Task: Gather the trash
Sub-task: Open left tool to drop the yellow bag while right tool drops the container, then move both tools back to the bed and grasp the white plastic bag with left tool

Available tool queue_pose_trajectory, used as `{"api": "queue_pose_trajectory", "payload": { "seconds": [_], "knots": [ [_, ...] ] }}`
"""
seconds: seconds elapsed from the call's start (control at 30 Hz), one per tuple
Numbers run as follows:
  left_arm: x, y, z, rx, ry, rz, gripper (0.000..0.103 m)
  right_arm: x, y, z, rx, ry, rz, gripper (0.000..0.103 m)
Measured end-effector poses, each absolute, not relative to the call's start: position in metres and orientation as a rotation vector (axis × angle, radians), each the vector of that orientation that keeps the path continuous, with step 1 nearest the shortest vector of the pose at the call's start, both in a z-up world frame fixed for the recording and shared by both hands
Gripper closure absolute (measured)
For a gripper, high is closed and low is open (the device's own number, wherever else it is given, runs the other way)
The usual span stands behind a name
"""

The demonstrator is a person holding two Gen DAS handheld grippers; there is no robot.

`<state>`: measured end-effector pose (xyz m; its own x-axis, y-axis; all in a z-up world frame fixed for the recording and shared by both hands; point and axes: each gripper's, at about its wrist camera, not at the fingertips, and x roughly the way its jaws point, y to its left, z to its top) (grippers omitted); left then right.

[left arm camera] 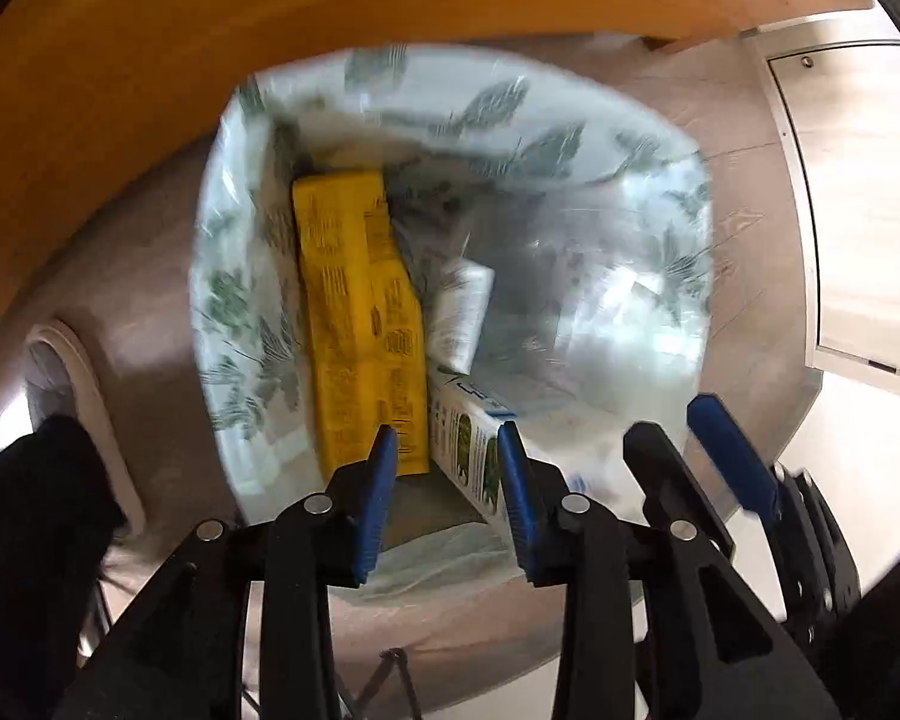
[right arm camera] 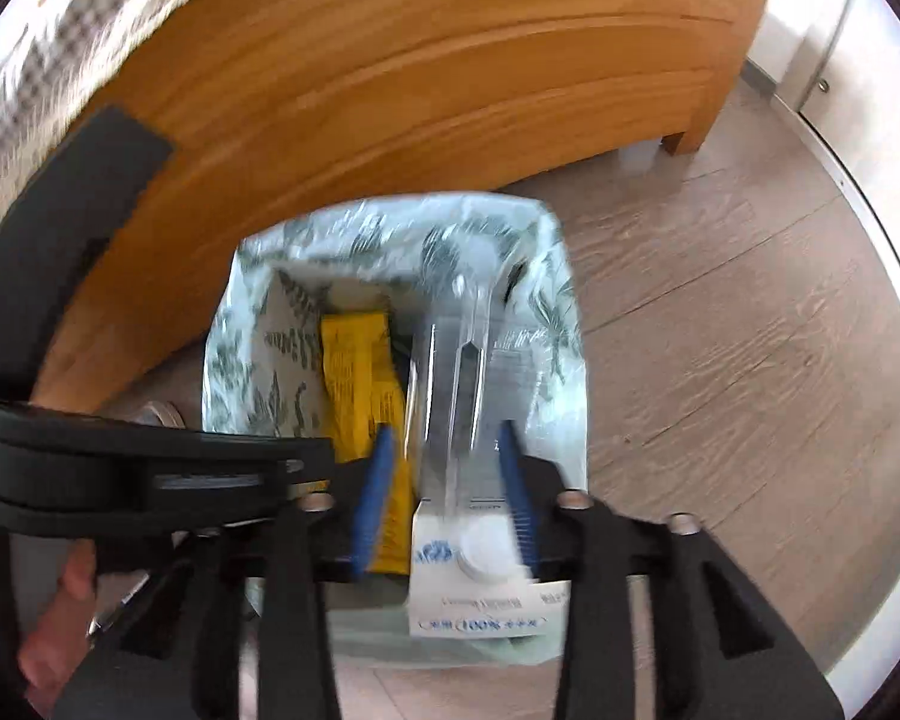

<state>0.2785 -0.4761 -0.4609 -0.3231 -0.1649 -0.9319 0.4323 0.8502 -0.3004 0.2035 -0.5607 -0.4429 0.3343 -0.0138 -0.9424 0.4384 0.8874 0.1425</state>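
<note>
A trash bin lined with a leaf-print plastic bag [left arm camera: 234,300] stands on the floor beside a wooden bed frame. Inside lie a yellow package [left arm camera: 360,312], a white and green carton [left arm camera: 468,444] and a small white packet [left arm camera: 462,312]. My left gripper [left arm camera: 447,450] is open and empty above the bin's near rim. My right gripper [right arm camera: 447,450] is open over the same bin [right arm camera: 234,360]; a clear plastic bottle [right arm camera: 456,360] and a white carton with a round cap [right arm camera: 480,570] sit between its fingers, blurred. The right gripper also shows in the left wrist view [left arm camera: 690,450].
The wooden bed frame [right arm camera: 420,60] rises right behind the bin, with checked bedding [right arm camera: 42,48] on top. Grey wood-look floor [right arm camera: 720,330] spreads to the right. A white door or cabinet [left arm camera: 858,210] is at the far right.
</note>
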Motion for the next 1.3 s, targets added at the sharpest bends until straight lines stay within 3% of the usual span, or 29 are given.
{"api": "queue_pose_trajectory", "payload": {
  "seconds": [0.23, 0.5, 0.63, 0.8, 0.87, 0.93, 1.07, 1.3],
  "knots": [
    [0.280, -0.463, -0.398, 0.316, 1.605, -0.715, 0.069, 0.199, -0.567, -0.416, 0.389, 1.168, -0.344, 0.060],
    [0.285, -0.451, -0.368, 0.244, 1.593, -0.674, 0.069, 0.178, -0.557, -0.376, 0.473, 1.112, -0.362, 0.060],
    [0.284, -0.430, -0.338, 0.220, 1.520, -0.709, 0.057, 0.173, -0.546, -0.355, 0.489, 1.083, -0.382, 0.056],
    [0.288, -0.393, -0.278, 0.192, 1.417, -0.800, 0.056, 0.173, -0.523, -0.317, 0.411, 1.043, -0.409, 0.054],
    [0.295, -0.372, -0.245, 0.183, 1.329, -0.838, 0.047, 0.179, -0.513, -0.296, 0.375, 1.023, -0.425, 0.052],
    [0.310, -0.349, -0.214, 0.181, 1.253, -0.851, 0.044, 0.192, -0.500, -0.268, 0.311, 0.984, -0.431, 0.052],
    [0.358, -0.290, -0.160, 0.146, 1.085, -0.805, 0.037, 0.222, -0.468, -0.209, 0.240, 0.839, -0.401, 0.039],
    [0.471, -0.172, -0.126, 0.055, 0.875, -0.599, 0.034, 0.306, -0.418, -0.157, 0.184, 0.694, -0.327, 0.039]
  ]
}}
